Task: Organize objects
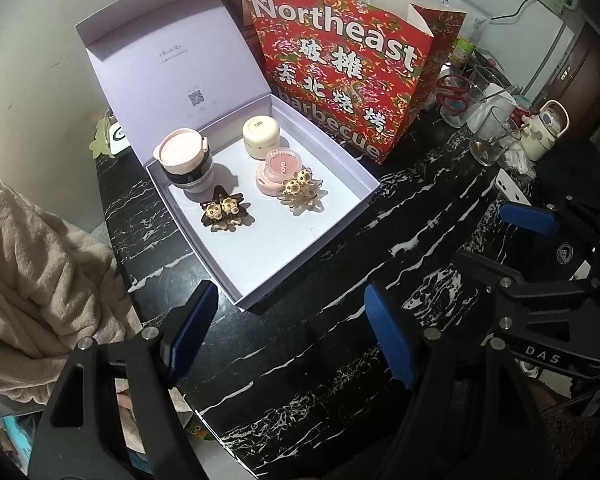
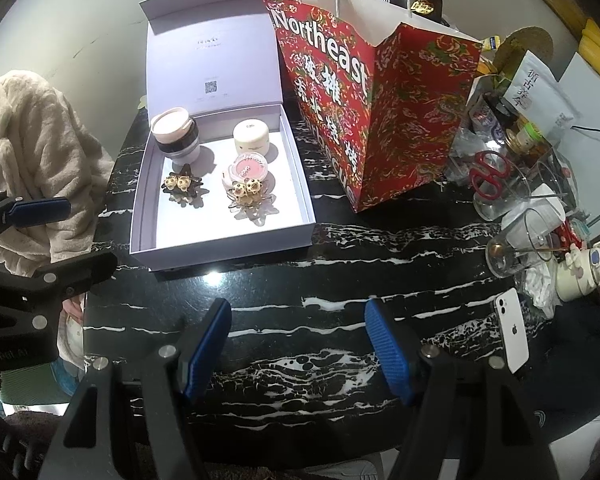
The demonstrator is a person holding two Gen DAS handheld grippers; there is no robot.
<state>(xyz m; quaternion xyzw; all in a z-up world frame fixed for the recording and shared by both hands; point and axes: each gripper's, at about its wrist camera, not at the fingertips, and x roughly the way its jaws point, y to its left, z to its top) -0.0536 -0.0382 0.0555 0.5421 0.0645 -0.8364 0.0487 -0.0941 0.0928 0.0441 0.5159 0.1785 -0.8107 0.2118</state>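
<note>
the left gripper [image 1: 288, 336] and right gripper [image 2: 296, 348] hang spread wide over the black table [image 2: 340, 248], pinching nothing. the cup [image 1: 185, 160], two jars and two clips sit in the open box [image 1: 300, 240]. it looks like the sorting is done; next, maybe close the lid [image 1: 168, 52].

Black angular left gripper [image 1: 290, 336], ribbed blue pads, silver screws, right gripper [image 2: 298, 350] alike
</note>
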